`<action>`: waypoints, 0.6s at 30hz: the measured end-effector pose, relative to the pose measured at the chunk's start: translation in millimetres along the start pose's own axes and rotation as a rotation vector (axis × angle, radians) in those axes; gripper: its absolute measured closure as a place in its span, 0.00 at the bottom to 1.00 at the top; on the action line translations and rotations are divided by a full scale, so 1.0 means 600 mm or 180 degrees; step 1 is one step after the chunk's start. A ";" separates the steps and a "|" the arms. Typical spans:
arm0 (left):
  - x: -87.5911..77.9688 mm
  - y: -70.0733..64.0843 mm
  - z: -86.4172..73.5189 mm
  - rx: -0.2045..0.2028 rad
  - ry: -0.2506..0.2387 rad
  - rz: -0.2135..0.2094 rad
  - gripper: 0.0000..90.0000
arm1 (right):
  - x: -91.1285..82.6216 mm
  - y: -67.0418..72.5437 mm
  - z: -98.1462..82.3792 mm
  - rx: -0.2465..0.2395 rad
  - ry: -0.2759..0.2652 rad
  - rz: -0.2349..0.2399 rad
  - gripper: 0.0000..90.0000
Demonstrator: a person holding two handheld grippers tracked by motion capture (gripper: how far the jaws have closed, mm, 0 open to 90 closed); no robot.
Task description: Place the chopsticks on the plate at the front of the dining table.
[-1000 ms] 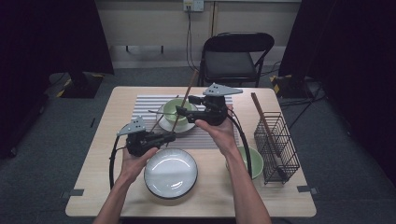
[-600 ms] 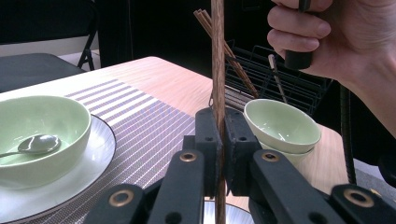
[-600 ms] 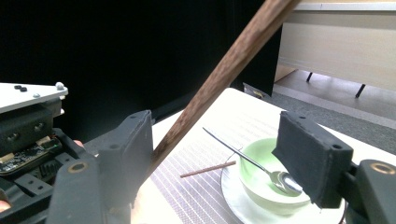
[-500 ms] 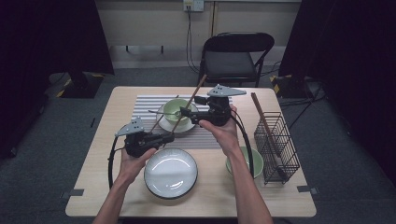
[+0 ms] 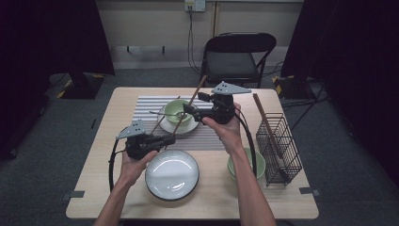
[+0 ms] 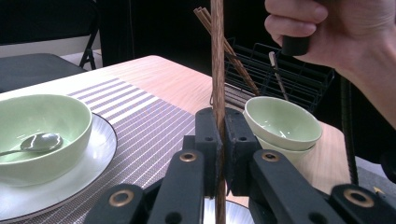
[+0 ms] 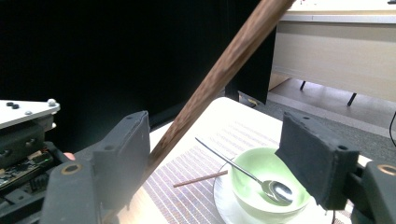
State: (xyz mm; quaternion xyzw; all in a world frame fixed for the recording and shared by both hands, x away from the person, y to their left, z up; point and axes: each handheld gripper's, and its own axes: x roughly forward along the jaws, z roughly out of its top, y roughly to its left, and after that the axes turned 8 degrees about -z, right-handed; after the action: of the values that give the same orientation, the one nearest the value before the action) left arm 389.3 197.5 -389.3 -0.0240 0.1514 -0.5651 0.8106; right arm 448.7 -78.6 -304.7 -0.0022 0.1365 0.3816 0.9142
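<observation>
My left gripper [image 5: 171, 137] [image 6: 222, 114] is shut on the lower part of a long brown chopstick [image 5: 198, 89] [image 6: 217, 60], which slants up and to the right. Its upper part runs between the jaws of my right gripper [image 5: 186, 110] [image 7: 217, 140]. Those jaws have just been opening and stand wide. The chopstick [image 7: 219, 74] passes close to one pad, and the other pad is well clear of it. Just beyond the right gripper a green bowl [image 5: 178, 110] [image 7: 268, 184] with a metal spoon [image 7: 247, 175] sits on a white plate [image 6: 93, 154].
A second chopstick [image 7: 201, 178] lies on the striped mat [image 5: 146, 106]. A large dark-rimmed plate [image 5: 171, 174] is near the front edge. A green bowl [image 5: 258, 164] [image 6: 280, 123] and a wire basket [image 5: 277, 146] holding chopsticks stand at the right. A chair [image 5: 237, 61] is behind the table.
The right gripper's jaws have widened off the chopstick, and that hand has shifted slightly to the right. The left gripper has kept still with the chopstick in it.
</observation>
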 end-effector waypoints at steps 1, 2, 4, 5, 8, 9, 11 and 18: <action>0.000 0.000 0.000 -0.0004 -0.0004 -0.0001 0.95 | 0.000 -0.001 -0.001 0.0013 0.0005 0.0005 0.27; 0.001 0.000 -0.001 -0.0018 -0.0038 -0.0003 0.95 | 0.001 -0.003 -0.002 0.0010 0.0015 -0.0004 0.27; 0.001 -0.001 -0.002 -0.0044 -0.0055 -0.0009 0.95 | 0.001 -0.004 -0.005 0.0019 0.0024 -0.0014 0.26; 0.000 0.000 -0.003 -0.0049 -0.0059 -0.0012 0.95 | 0.001 -0.006 -0.006 0.0026 0.0028 -0.0014 0.26; -0.003 0.003 -0.004 -0.0057 -0.0060 -0.0022 0.95 | 0.002 -0.009 -0.009 0.0044 0.0045 -0.0033 0.26; -0.003 0.003 -0.004 -0.0055 -0.0065 -0.0019 0.95 | 0.002 -0.009 -0.010 0.0046 0.0049 -0.0045 0.26; -0.003 0.002 -0.004 -0.0071 -0.0059 -0.0018 0.95 | 0.002 -0.010 -0.012 0.0045 0.0055 -0.0044 0.26; -0.005 0.004 -0.004 -0.0053 -0.0064 -0.0017 0.95 | 0.001 -0.016 -0.019 0.0088 0.0074 -0.0060 0.26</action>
State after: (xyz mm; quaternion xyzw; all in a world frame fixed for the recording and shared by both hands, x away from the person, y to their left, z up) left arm 389.9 201.1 -391.3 -0.0368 0.1480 -0.5657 0.8104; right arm 453.3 -86.0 -316.5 0.0047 0.1524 0.3710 0.9160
